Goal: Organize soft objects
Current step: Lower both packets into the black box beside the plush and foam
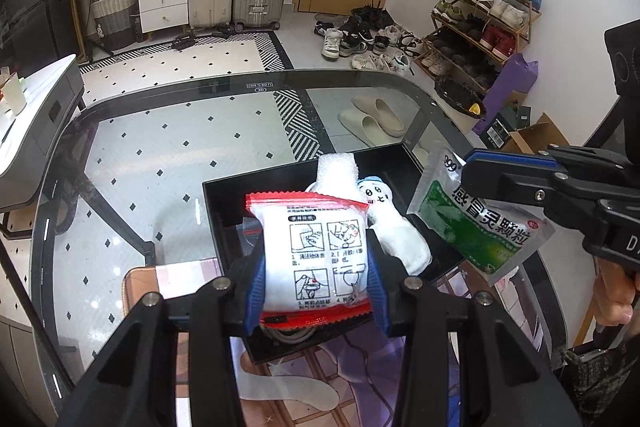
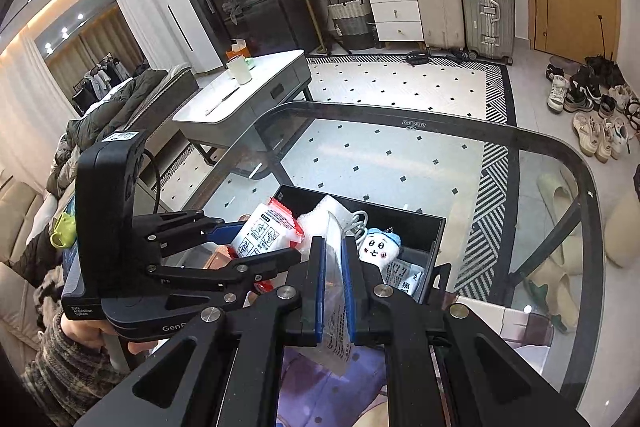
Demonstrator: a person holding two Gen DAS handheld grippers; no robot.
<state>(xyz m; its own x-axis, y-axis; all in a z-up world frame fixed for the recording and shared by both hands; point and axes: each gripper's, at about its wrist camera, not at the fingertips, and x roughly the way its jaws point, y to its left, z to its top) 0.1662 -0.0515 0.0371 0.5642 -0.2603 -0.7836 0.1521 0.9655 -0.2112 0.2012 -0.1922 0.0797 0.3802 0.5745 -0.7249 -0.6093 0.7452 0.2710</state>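
So I've got both grippers loaded up over the black box [image 1: 224, 203] sitting on the glass table [image 1: 120, 131]. My left gripper [image 1: 316, 267] is clamped on a puffy white packet with red crimped ends [image 1: 310, 251], blue pads pressing in on both of its sides, printed instruction panels facing the camera. It hangs right above the near part of the box.

My right gripper [image 2: 335, 279] is pinched fully closed on a flat foil sachet [image 2: 334, 307]. From the left wrist view I can see that sachet's green front with big Chinese lettering, held up in the air just off the right edge of the box and tilted, not touching anything inside.

Inside the box: a white plush doll with a blue cap and a drawn face [image 2: 378, 247] lying toward the right side, a chunk of white foam [image 1: 336, 173] toward the far wall just behind it, a bit of white cable [image 2: 358, 221] beside the foam, and another printed packet [image 2: 408, 277] flat on the bottom by the near right corner.

A person's hand [image 1: 616, 291] holds the right gripper's handle, and a patterned sleeve [image 2: 68, 367] shows behind the left one.
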